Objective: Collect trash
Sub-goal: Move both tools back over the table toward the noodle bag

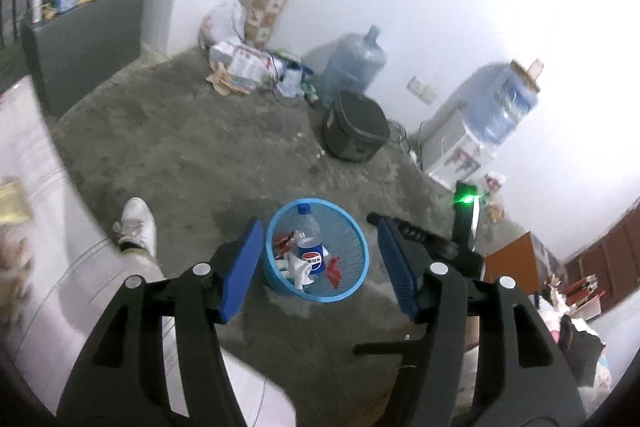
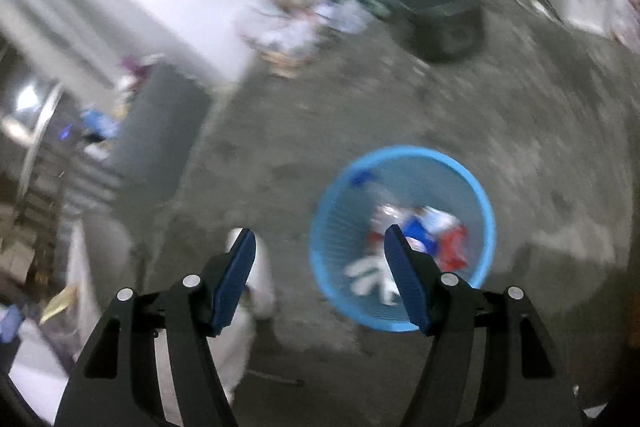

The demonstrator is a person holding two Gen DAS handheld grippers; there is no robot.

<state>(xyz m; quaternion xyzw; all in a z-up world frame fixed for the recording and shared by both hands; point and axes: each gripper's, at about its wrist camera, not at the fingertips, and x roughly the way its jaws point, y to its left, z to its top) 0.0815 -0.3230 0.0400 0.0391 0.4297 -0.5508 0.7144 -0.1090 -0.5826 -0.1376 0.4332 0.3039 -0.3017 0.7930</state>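
A blue mesh basket [image 1: 320,202] stands on the concrete floor. It holds a cola bottle [image 1: 310,247] with a blue cap, crumpled white paper [image 1: 300,269] and red wrappers [image 1: 334,267]. My left gripper [image 1: 319,227] hangs above the basket, open, with nothing between its blue pads. To its right I see the right gripper's black housing [image 1: 464,223] with a green light. In the blurred right wrist view, the right gripper [image 2: 319,231] is also open and holds nothing. The basket [image 2: 400,149] lies below its right finger, and the white paper [image 2: 368,277] and a red wrapper [image 2: 454,243] show inside.
A person's white shoe [image 1: 136,227] and pale trouser leg are left of the basket. Further back stand a black pot [image 1: 356,125], a water jug [image 1: 354,67], a dispenser with a jug [image 1: 496,107], a litter pile [image 1: 248,63] by the wall and a grey cabinet [image 1: 80,39].
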